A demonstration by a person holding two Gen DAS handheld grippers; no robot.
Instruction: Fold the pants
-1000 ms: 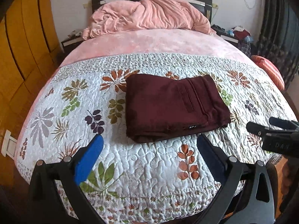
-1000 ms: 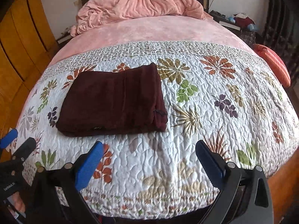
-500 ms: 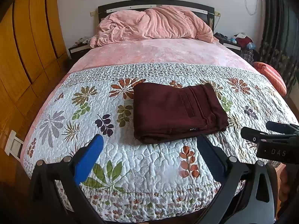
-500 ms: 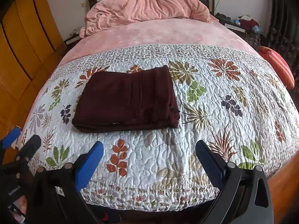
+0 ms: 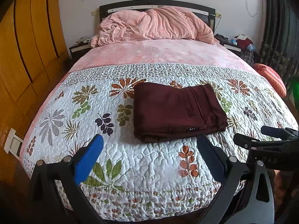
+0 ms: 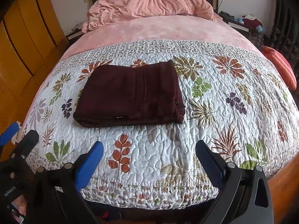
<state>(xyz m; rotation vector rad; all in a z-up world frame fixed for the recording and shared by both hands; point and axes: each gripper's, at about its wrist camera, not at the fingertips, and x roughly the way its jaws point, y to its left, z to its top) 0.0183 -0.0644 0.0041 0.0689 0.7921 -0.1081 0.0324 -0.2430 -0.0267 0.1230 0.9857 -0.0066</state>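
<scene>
The dark maroon pants (image 5: pixel 175 112) lie folded into a neat rectangle on the floral quilt (image 5: pixel 74 115), also shown in the right wrist view (image 6: pixel 129 97). My left gripper (image 5: pixel 149 149) is open and empty, held back over the foot of the bed, well short of the pants. My right gripper (image 6: pixel 149 155) is open and empty, also near the foot edge. The right gripper shows at the right edge of the left wrist view (image 5: pixel 265 138); the left gripper shows at the left edge of the right wrist view (image 6: pixel 16 136).
A crumpled pink blanket (image 5: pixel 155 26) is heaped at the dark headboard (image 5: pixel 157 3). Orange wardrobe doors (image 5: pixel 24 43) line the left. Nightstands flank the bed. An orange striped cushion (image 5: pixel 271 78) lies at the right side. Dark curtains (image 5: pixel 280 28) hang on the right.
Both grippers have pulled back and up from the bed; the pants look smaller and farther, and more of the room shows. The pants have not moved.
</scene>
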